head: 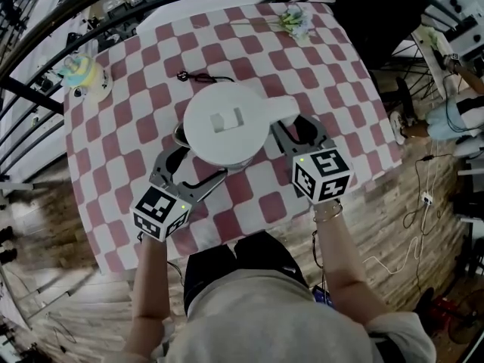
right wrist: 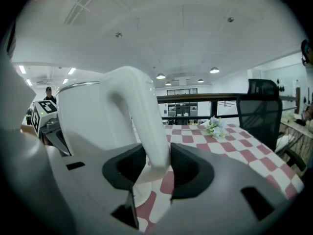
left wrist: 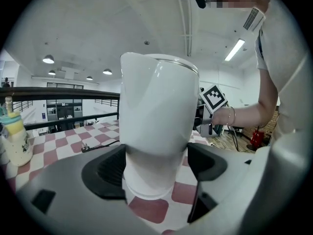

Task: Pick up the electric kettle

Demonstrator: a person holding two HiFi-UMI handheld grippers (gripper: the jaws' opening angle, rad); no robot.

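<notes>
A white electric kettle (head: 227, 123) stands in the middle of the checked tablecloth (head: 128, 119). My left gripper (head: 198, 159) reaches in from the near left, and its pads (left wrist: 110, 168) press on both sides of the kettle's narrower lower body (left wrist: 154, 131). My right gripper (head: 299, 131) comes in from the right. It is shut on the curved white handle (right wrist: 142, 116), which runs down between its two dark pads (right wrist: 188, 170). Whether the kettle's bottom rests on the cloth I cannot tell.
A black cord with a plug (head: 198, 76) lies behind the kettle. A yellow and teal cup (head: 82, 74) sits at the far left corner and a small flower bunch (head: 293, 20) at the far right. Black railings (head: 45, 44) and an office chair (right wrist: 259, 111) border the table.
</notes>
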